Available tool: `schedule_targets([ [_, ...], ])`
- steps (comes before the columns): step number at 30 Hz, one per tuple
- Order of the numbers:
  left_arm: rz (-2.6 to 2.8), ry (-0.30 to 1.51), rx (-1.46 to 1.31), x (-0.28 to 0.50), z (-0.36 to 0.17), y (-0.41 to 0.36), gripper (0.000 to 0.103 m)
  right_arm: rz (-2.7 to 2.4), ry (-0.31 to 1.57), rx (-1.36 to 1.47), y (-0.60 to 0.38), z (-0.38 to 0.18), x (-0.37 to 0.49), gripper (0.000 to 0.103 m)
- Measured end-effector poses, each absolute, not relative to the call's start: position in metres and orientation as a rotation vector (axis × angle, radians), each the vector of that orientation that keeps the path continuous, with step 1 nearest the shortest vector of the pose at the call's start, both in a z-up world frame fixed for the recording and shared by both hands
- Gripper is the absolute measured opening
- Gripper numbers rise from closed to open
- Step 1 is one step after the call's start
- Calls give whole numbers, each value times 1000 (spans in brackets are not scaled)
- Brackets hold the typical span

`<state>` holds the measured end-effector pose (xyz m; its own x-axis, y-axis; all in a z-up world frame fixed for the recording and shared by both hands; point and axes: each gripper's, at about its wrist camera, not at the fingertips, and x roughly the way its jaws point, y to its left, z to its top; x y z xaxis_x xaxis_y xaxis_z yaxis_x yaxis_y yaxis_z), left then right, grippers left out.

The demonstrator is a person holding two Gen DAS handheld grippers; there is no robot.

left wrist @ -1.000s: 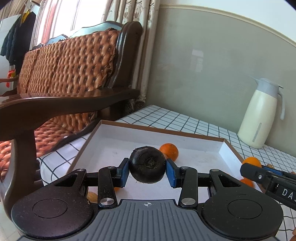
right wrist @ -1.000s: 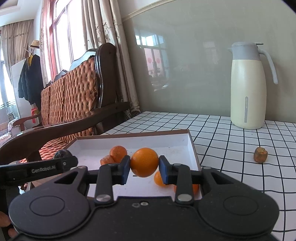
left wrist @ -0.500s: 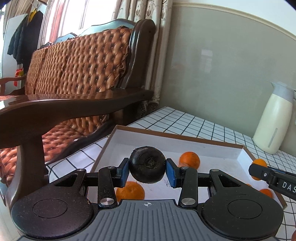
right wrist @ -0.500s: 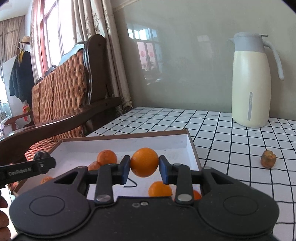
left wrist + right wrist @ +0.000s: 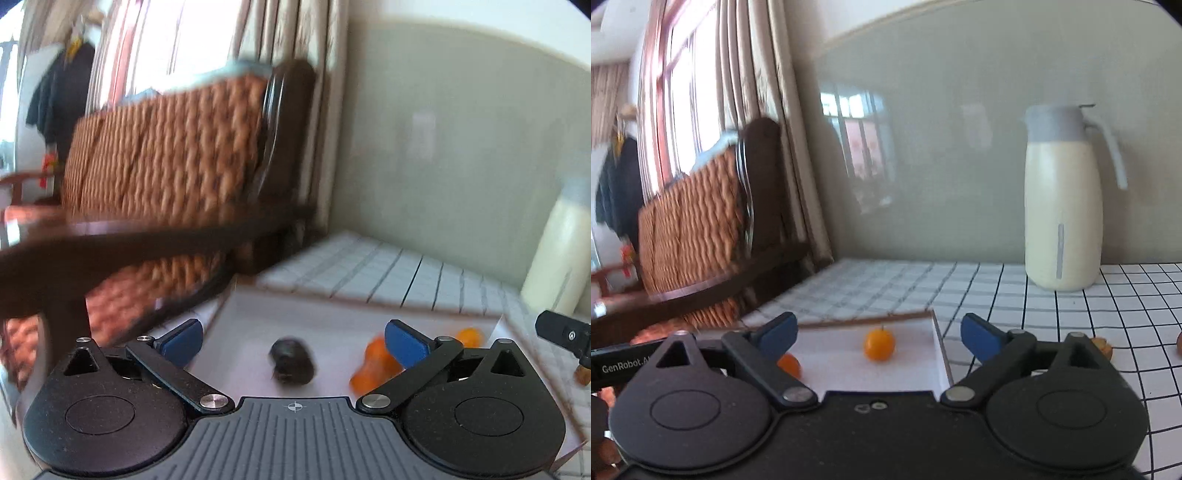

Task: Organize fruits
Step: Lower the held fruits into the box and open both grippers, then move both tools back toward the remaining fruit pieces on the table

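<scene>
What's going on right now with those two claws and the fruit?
Left claw opening, nothing gripped. Right claw opening, nothing gripped. Dark fruit and orange in the white tray. Nothing blocking.

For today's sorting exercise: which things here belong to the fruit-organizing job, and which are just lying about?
Part of the job:
- white tray
- oranges
- dark round fruit
- left gripper, jaws opening
- right gripper, jaws opening

Lying about:
- cream thermos jug
- wooden sofa
- curtains

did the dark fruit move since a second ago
Yes. The dark fruit has left the left gripper, whose jaws are opening, and dropped into the white tray.
</scene>
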<state>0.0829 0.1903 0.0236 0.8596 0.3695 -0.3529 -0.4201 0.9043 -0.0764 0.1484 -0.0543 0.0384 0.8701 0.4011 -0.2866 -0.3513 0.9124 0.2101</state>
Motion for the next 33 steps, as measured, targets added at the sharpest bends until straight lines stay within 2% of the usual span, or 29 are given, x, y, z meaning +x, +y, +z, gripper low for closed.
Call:
schedule_targets([
  [6,431,289,-149,69,33,188,103,406,310,168,-73,44,140,97],
  [16,421,296,-107,66,33,170,103,412,399,178,-95,33,136,97],
  [33,234,368,-13,81,27,82,103,332,471,139,-149,25,123,97],
])
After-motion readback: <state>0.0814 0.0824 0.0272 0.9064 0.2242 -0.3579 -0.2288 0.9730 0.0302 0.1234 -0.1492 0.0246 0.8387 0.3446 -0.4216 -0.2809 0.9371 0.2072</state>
